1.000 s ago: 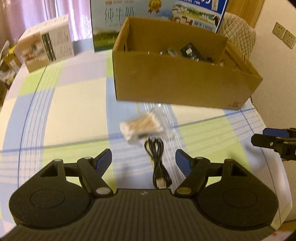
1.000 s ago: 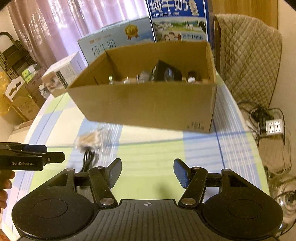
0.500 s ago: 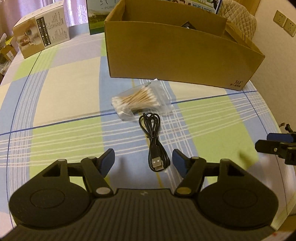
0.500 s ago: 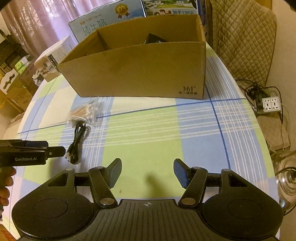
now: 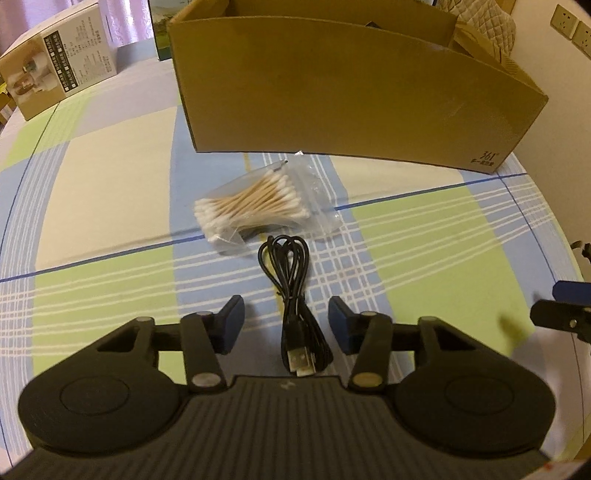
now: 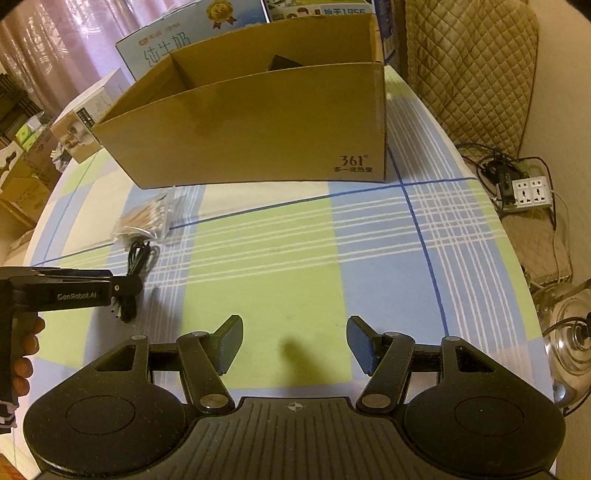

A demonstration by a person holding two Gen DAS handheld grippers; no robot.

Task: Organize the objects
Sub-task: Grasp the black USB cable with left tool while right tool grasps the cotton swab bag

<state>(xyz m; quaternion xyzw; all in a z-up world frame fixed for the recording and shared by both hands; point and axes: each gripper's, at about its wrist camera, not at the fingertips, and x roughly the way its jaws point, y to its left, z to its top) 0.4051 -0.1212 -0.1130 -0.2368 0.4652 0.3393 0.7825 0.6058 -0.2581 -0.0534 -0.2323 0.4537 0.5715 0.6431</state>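
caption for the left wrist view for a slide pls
Left gripper jaws closing around a coiled black USB cable beside a clear bag of cotton swabs, brown cardboard box behind.

My table wears a checked cloth [image 6: 266,295] of green, blue and cream with white lines. Far left, pinkish curtains [image 6: 55,40] hang behind stacked cartons [image 6: 22,173]. To the far right stands a chair with a quilted beige cover [image 6: 469,70], against a pale wall carrying switch plates [image 5: 572,26]. On the floor right of me lies a power strip [image 6: 532,192] among tangled cords, and nearer, what may be a fan's wire guard [image 6: 569,332]. The light is warm, dim.
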